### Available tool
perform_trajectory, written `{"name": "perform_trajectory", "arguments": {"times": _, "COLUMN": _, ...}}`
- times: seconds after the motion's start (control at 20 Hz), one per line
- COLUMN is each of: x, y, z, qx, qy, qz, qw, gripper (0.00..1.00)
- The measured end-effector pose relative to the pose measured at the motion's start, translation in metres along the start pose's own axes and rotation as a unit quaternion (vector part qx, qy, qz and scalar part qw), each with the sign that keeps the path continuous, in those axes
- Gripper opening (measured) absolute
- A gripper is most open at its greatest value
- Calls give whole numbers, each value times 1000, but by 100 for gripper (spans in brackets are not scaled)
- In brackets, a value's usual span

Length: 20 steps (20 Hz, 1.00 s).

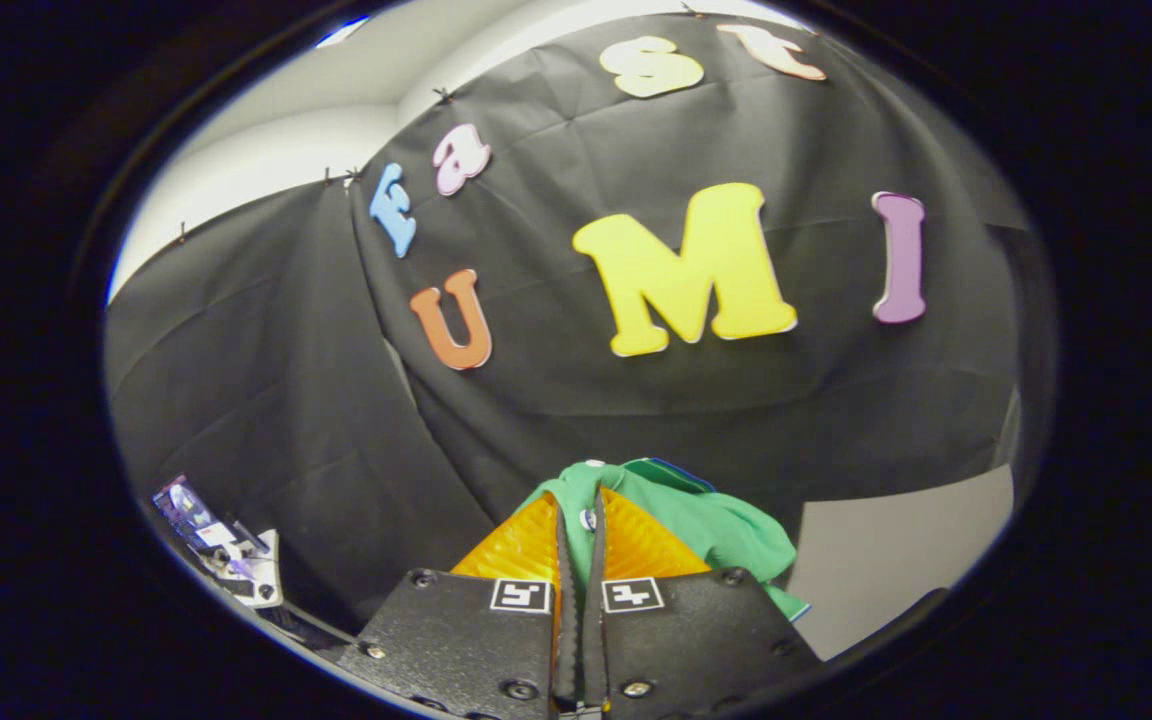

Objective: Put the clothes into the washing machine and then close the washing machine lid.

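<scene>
black cloth wall behind; gripper (577, 520) clamped on green garment (711, 520), draping off fingertips.

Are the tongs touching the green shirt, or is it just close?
Touching. In the gripper view the tongs are closed almost together, and a fold of the green shirt is pinched between the two fingers, with the rest hanging out beyond them.
</scene>
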<state>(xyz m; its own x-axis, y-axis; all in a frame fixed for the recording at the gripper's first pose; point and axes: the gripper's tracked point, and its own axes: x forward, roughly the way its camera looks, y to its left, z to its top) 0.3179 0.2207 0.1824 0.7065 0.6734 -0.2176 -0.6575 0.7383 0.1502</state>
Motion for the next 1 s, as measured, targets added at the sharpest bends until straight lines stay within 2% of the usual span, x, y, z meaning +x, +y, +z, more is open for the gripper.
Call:
{"name": "perform_trajectory", "arguments": {"times": 0.2, "x": 25, "y": 35, "z": -2, "qx": -6, "qy": 10, "qz": 30, "qw": 999, "gripper": 6}}
{"name": "perform_trajectory", "arguments": {"times": 0.4, "x": 56, "y": 45, "z": -25, "qx": -8, "qy": 30, "qz": 36, "qw": 999, "gripper": 6}}
{"name": "perform_trajectory", "arguments": {"times": 0.7, "x": 103, "y": 31, "z": -87, "qx": -6, "qy": 76, "qz": 16, "qw": 997, "gripper": 6}}
{"name": "perform_trajectory", "arguments": {"times": 1.0, "x": 150, "y": -9, "z": -162, "qx": -6, "qy": 124, "qz": -25, "qw": 992, "gripper": 6}}
